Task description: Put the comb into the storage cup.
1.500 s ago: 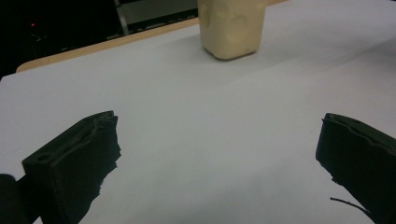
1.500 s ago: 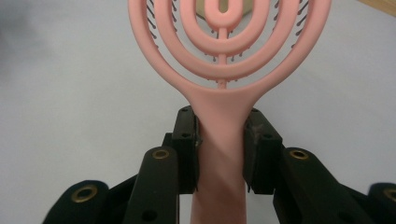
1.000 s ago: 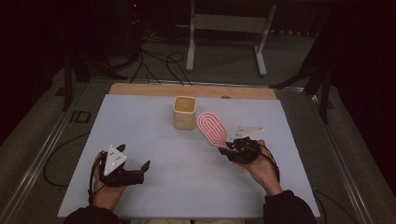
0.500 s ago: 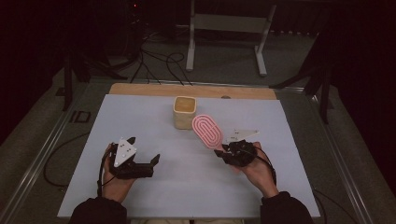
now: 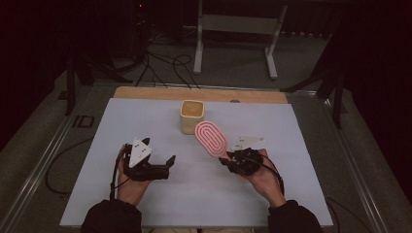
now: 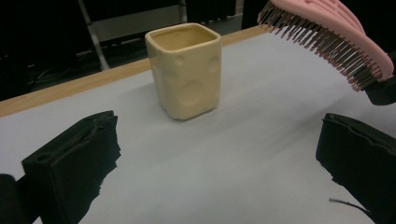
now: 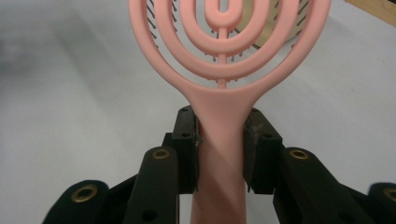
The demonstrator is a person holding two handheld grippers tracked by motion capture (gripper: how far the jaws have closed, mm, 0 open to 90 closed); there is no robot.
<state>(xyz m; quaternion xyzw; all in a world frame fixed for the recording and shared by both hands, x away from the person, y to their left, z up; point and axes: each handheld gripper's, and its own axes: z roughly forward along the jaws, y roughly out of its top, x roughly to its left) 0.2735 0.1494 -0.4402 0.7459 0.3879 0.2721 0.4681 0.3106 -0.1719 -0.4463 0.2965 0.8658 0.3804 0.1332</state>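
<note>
A pink hairbrush (image 5: 211, 137) with an oval ringed head is held by its handle (image 7: 219, 140) in my right gripper (image 5: 228, 158), whose jaws press on both sides of it. The head points up and away toward a cream square cup (image 5: 192, 116) at the back middle of the white table sheet. The brush's dark bristles (image 6: 322, 44) face down, above and right of the cup (image 6: 186, 70) in the left gripper view. My left gripper (image 5: 167, 165) stands open at the front left, its jaws wide apart with nothing between them, aimed at the cup.
The white sheet (image 5: 145, 121) covers the table; a wooden strip (image 5: 145, 93) runs along its far edge. Behind the table are a metal stand (image 5: 235, 29) and cables on the floor (image 5: 165, 63). Metal rails (image 5: 43, 160) border the table sides.
My left gripper has moved right and toward the table's middle. The right gripper shifted the brush slightly left, closer to the cup; its grip is unchanged.
</note>
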